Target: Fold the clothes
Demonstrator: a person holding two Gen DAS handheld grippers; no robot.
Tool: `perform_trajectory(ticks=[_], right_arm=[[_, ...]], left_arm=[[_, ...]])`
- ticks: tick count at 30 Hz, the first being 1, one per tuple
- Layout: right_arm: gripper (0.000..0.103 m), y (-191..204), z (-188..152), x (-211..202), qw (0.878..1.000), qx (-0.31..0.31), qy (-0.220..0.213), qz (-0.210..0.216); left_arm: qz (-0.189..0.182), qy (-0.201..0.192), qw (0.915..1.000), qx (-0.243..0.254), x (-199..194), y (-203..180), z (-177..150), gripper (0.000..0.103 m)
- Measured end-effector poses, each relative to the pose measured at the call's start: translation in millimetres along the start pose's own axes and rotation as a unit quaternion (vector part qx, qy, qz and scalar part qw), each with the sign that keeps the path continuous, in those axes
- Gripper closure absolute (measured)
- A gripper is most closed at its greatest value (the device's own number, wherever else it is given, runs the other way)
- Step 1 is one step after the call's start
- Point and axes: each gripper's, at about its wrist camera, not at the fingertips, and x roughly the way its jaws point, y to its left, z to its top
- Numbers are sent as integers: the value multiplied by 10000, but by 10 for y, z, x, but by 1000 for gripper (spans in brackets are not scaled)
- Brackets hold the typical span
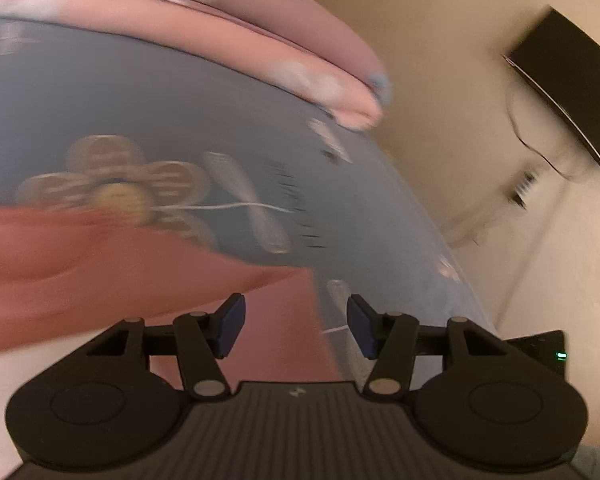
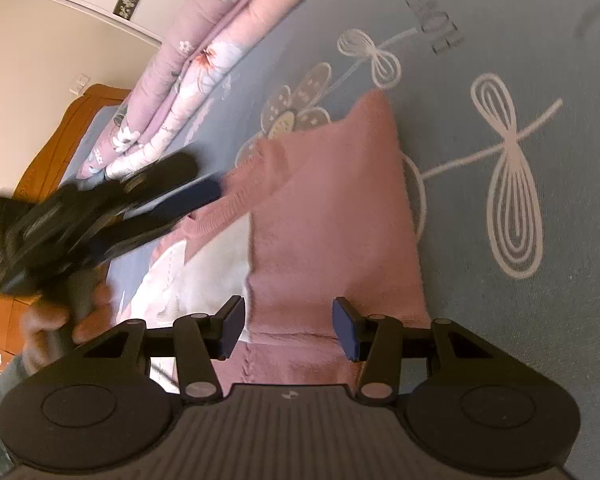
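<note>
Sweater (image 2: pixel 332 220) — just beyond right tool (image 2: pixel 288 326), flat.

Fuzzy pink knit garment (image 2: pixel 332 216) on smooth matt printed bedsheet (image 2: pixel 500 280)

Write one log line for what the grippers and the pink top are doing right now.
left gripper: open, empty | right gripper: open, over pink top | pink top: partly folded on blue bedsheet

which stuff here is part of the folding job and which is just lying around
Job:
- pink garment
- left claw, open
- right claw, open

Lying about:
- folded floral quilt
- blue bedsheet
- wooden headboard
- black screen
</note>
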Motion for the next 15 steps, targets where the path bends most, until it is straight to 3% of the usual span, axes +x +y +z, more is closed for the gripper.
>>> perform_trajectory(ticks=[5, 10, 15], right_arm=[[48, 11, -79, -217, 9989, -291, -373, 60], [49, -134, -124, -171, 9992, -242, -323, -57], [49, -152, -149, -152, 9988, -221, -431, -93]], left_arm=[[-610, 477, 9970, 62, 620, -45, 90, 47], [-576, 771, 9954, 14, 947, 44, 84, 47], [-559, 768, 9955, 55, 995, 49, 91, 45]])
